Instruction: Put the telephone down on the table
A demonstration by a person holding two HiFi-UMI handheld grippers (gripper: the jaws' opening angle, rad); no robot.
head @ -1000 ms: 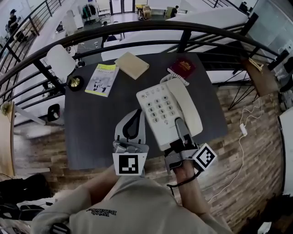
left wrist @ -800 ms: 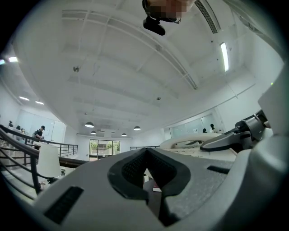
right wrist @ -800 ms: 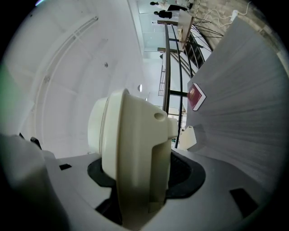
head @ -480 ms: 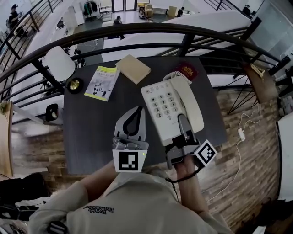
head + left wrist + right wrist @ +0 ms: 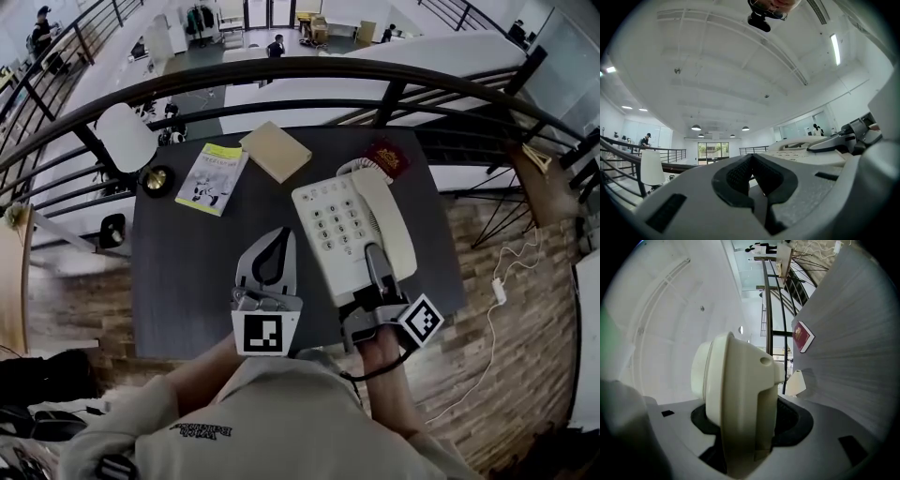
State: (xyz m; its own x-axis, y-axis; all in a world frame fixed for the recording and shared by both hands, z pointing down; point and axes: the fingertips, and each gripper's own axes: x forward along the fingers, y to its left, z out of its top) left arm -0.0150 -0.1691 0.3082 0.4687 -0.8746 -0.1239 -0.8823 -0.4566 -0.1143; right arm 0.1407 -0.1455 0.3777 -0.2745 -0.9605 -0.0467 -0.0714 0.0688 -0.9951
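Observation:
A cream push-button telephone (image 5: 347, 230) with its handset on the cradle hangs tilted over the right half of the dark table (image 5: 187, 272). My right gripper (image 5: 375, 272) is shut on its near end. In the right gripper view the phone's body (image 5: 736, 394) fills the space between the jaws. I cannot tell whether the phone touches the tabletop. My left gripper (image 5: 277, 236) hovers just left of the phone, jaws shut with nothing between them. From the left gripper view the phone (image 5: 806, 152) shows at the right.
On the far side of the table lie a red passport (image 5: 387, 157), a tan book (image 5: 276, 151), a yellow-green booklet (image 5: 213, 178) and a small brass object (image 5: 156, 179). A black railing (image 5: 281, 70) runs past the table's far edge. A white cable (image 5: 497, 281) trails over the wooden floor.
Both grippers and the telephone have shifted a little farther over the table, towards the passport. The right gripper's hold on the phone is unchanged.

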